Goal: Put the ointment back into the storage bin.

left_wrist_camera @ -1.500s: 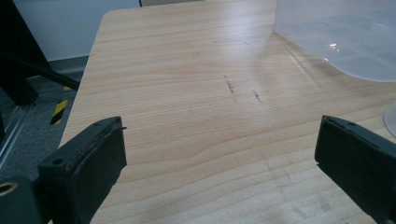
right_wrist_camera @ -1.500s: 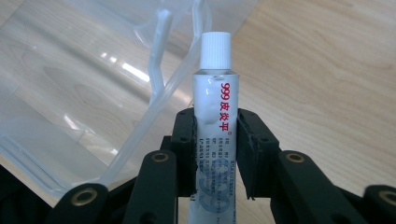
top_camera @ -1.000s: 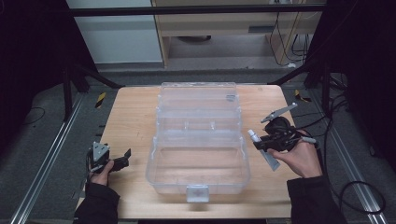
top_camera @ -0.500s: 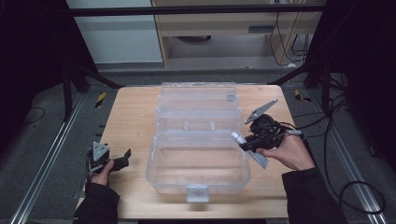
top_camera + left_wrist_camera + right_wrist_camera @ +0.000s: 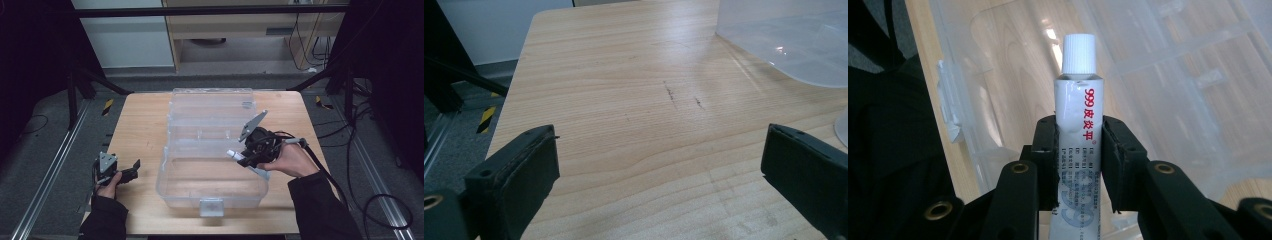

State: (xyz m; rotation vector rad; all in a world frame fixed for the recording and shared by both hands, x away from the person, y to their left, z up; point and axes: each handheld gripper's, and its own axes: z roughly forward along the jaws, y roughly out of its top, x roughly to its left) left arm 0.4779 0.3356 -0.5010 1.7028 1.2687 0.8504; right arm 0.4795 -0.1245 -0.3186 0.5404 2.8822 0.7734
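A clear plastic storage box [image 5: 210,165] lies open in the middle of the wooden table, lid folded back toward the far side. My right gripper [image 5: 243,156] is shut on a white ointment tube [image 5: 1078,125] with red lettering and a white cap [image 5: 1078,48]. It holds the tube over the right side of the box's near tray, cap pointing left. The tube [image 5: 234,154] sticks out past the jaws. My left gripper [image 5: 131,169] rests at the table's near left, open, with only bare wood between its pads [image 5: 521,172].
The box's front latch [image 5: 211,206] faces the table's near edge. The box's transparent corner [image 5: 789,40] lies to the right of the left gripper. Black frame posts and cables surround the table [image 5: 145,125]. A dark sleeve [image 5: 320,205] crosses the near right corner.
My right gripper has carried the tube leftward from beyond the box's right edge to above its near tray. The left gripper has stayed put.
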